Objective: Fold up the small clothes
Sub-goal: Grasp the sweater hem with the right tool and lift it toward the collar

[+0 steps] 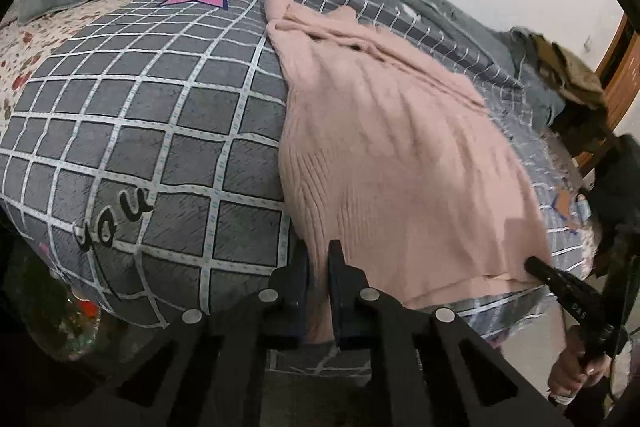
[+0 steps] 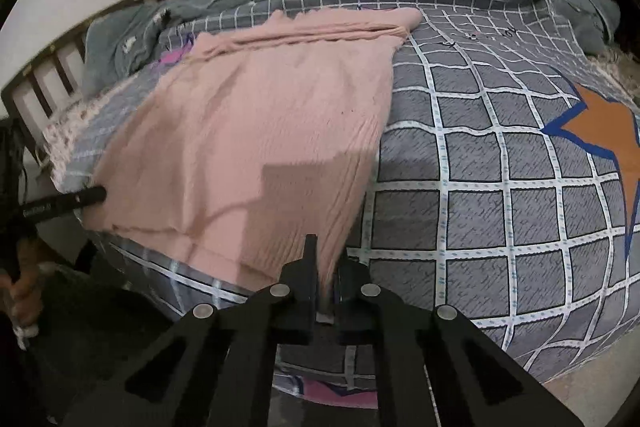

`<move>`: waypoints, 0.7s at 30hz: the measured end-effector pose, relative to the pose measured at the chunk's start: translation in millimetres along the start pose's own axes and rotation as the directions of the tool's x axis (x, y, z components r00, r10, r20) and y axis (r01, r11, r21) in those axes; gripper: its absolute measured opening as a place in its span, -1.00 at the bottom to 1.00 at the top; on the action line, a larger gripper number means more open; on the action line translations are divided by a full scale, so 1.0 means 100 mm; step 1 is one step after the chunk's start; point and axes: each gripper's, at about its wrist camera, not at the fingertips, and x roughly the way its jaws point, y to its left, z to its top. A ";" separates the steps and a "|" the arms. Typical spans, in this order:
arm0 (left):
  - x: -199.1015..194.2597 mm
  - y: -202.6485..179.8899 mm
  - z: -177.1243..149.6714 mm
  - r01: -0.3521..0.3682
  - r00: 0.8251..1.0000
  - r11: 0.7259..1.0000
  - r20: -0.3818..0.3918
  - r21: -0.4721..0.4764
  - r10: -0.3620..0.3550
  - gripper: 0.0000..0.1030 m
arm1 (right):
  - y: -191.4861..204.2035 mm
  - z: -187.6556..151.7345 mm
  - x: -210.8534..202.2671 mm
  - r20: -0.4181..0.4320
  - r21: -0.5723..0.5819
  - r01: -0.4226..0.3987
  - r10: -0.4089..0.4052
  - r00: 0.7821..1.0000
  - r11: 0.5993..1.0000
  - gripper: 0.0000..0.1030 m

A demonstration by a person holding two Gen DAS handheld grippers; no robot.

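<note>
Both grippers clamp the near hem of the pink sweater (image 1: 392, 147), which lies spread ahead of the jaws on the checked bedspread (image 1: 140, 131): the left gripper (image 1: 319, 267) pinches one corner, the right gripper (image 2: 325, 267) the other. The grasp seems done; next, probably lift and carry the hem toward the collar.

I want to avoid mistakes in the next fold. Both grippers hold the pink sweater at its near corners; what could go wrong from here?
1. The left gripper and right gripper pinch only thin hem, so the sweater may slip out.
2. The sleeves lie bunched at the far end and may fold unevenly.
</note>
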 end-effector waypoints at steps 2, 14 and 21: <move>-0.11 0.03 0.01 0.029 0.999 0.999 0.016 -0.027 -0.028 -0.81 | -0.02 0.03 -0.12 0.030 0.022 -0.030 0.029 0.999 0.999 -0.90; -0.58 -0.10 0.51 0.115 0.989 0.989 0.108 -0.088 -0.106 -0.84 | -0.11 0.46 -0.70 0.161 0.100 -0.188 0.171 0.972 0.977 -0.91; -0.61 -0.26 1.11 0.084 0.984 0.993 0.167 -0.078 -0.070 -0.87 | -0.19 1.00 -0.77 0.214 0.138 -0.237 0.205 0.955 0.962 -0.91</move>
